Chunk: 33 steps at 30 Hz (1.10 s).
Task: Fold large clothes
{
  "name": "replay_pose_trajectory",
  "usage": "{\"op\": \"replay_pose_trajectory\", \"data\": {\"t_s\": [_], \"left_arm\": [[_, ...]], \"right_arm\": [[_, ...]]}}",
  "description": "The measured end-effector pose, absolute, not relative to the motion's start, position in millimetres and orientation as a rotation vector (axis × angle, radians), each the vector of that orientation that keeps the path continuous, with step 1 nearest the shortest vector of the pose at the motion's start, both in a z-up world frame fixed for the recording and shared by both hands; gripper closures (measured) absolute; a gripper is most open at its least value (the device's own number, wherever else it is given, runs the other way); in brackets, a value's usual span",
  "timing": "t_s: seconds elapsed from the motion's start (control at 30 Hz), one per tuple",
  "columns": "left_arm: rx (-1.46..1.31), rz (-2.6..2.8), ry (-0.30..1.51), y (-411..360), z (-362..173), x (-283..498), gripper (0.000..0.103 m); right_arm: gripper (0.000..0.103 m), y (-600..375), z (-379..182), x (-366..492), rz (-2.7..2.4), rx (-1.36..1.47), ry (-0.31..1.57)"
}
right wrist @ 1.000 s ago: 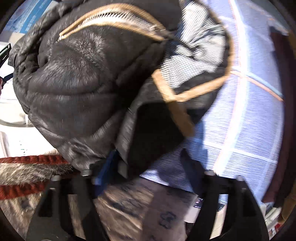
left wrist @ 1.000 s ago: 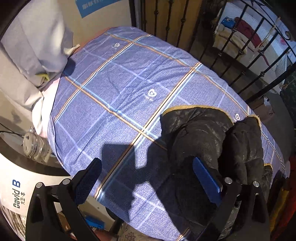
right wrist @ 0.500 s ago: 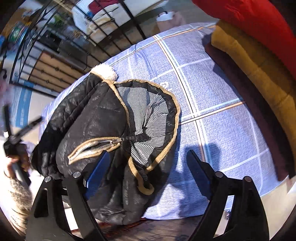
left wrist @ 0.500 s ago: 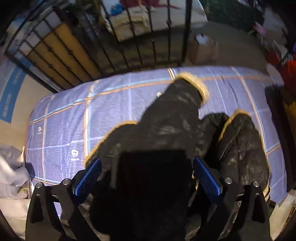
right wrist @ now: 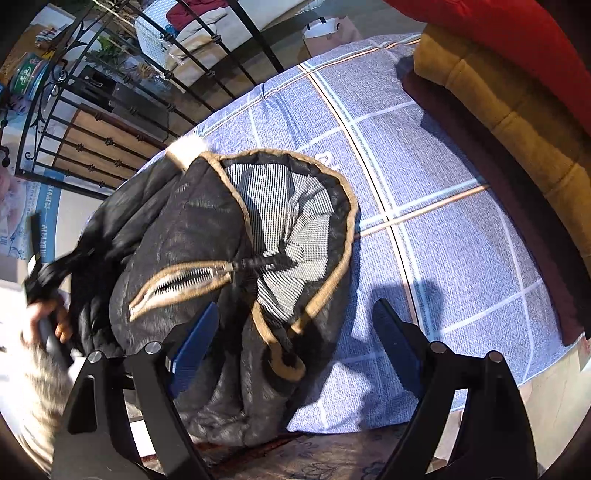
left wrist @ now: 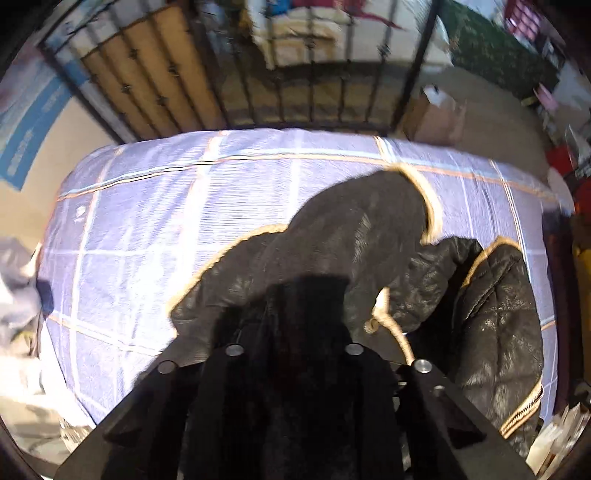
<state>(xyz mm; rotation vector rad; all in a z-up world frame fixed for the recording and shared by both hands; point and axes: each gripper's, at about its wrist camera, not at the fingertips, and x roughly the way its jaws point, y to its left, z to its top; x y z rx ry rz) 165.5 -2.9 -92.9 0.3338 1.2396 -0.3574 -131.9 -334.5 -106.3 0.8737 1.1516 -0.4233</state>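
A black quilted jacket (left wrist: pixel 354 240) with tan trim lies crumpled on a blue plaid bedspread (left wrist: pixel 147 221). My left gripper (left wrist: pixel 291 332) is shut on a fold of the jacket's near edge, with black fabric bunched between its fingers. In the right wrist view the jacket (right wrist: pixel 184 236) shows its checked lining and a half-open zipper (right wrist: pixel 184 280). My right gripper (right wrist: pixel 295 336) is open and empty, just above the jacket's near hem at the edge of the bedspread (right wrist: pixel 443 206). The left gripper (right wrist: pixel 40 273) shows blurred at the far left there.
A black iron railing (left wrist: pixel 295 85) runs behind the bed. Stacked folded clothes, mustard (right wrist: pixel 509 96), red (right wrist: pixel 517 26) and dark maroon, lie along the bed's right side. Grey bedding (left wrist: pixel 14 288) sits left. A cardboard box (left wrist: pixel 436 114) stands on the floor beyond.
My left gripper has closed on the jacket's near edge; it was open half a second ago. My right gripper has stayed open and shifted slightly closer over the hem.
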Motion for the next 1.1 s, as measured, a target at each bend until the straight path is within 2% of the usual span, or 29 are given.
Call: {"op": "replay_pose_trajectory", "data": {"t_s": [0.23,0.4,0.53,0.67,0.7,0.73,0.8,0.87,0.9,0.93,1.0,1.1], "left_arm": [[0.102,-0.031,1.221,153,-52,126,0.088],[0.056,0.189,1.405,236,-106,70,0.088],[0.062,0.226,1.548,242,-168,15,0.084],[0.06,0.257,1.54,235,-179,-8,0.08],[0.057,0.27,1.531,236,-175,-6,0.074],[0.045,0.287,1.517,240,-167,-2,0.06],[-0.004,0.315,1.449,252,-141,7,0.04],[-0.068,0.309,1.335,260,-102,19,0.039],[-0.088,0.293,1.277,262,-81,24,0.033],[-0.102,0.268,1.217,261,-62,30,0.021],[-0.093,0.194,1.133,249,-37,44,0.005],[0.095,0.17,1.14,218,-48,64,0.006]], "right_arm": [[0.018,-336,-98,-86,-0.346,0.81,1.142],[0.018,-327,-100,-38,-0.253,0.731,1.181],[0.018,-314,-100,2,-0.163,0.675,1.204],[0.018,-299,-96,44,-0.081,0.612,1.221],[0.018,-296,-95,53,-0.068,0.605,1.224],[0.018,-291,-94,65,-0.045,0.595,1.225],[0.018,-279,-92,87,-0.002,0.56,1.231],[0.018,-264,-92,106,0.049,0.525,1.248],[0.018,-254,-92,117,0.087,0.504,1.261],[0.018,-242,-93,128,0.129,0.483,1.273],[0.018,-211,-95,149,0.213,0.426,1.298],[0.012,-163,-111,170,0.324,0.348,1.367]]}}
